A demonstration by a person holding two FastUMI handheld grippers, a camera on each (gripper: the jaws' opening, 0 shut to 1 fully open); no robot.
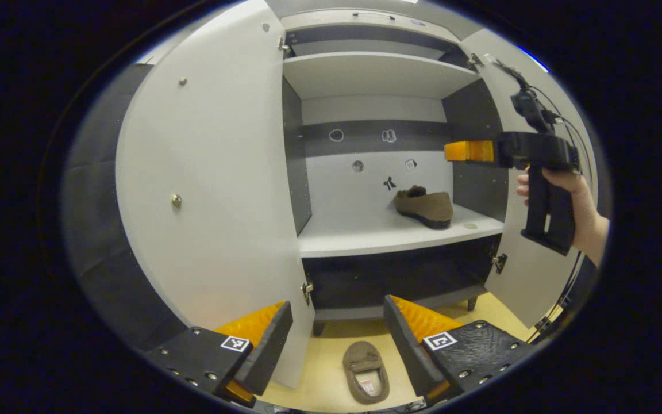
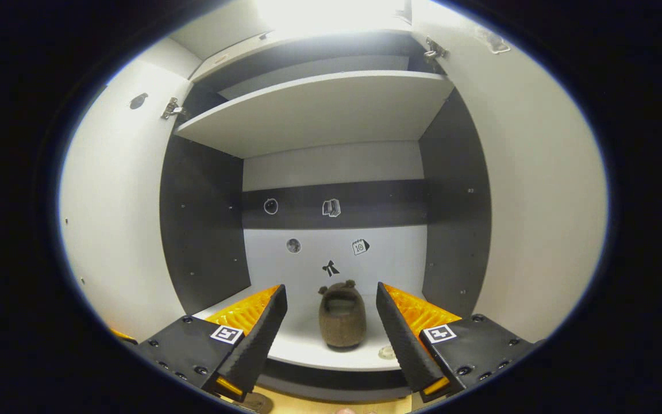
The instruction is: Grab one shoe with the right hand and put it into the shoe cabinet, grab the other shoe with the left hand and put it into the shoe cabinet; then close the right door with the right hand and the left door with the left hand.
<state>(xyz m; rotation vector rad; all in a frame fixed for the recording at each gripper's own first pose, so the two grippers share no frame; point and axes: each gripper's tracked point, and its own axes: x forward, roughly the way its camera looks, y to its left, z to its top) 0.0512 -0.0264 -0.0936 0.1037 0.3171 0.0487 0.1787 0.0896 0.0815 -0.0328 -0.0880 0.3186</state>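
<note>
One brown slipper rests on the cabinet's middle shelf, toward its right side; the right gripper view has that slipper straight ahead, heel toward me. The other brown slipper lies on the yellow floor in front of the cabinet, below and between my left gripper's fingers. My left gripper is open and holds nothing. My right gripper is open too, drawn back from the shelved slipper; in the left gripper view the right gripper hovers by the cabinet's right side, held by a hand.
Both cabinet doors stand open: the left door swings out close to my left gripper, the right door behind the hand. An upper shelf spans the cabinet. Small stickers dot the back wall.
</note>
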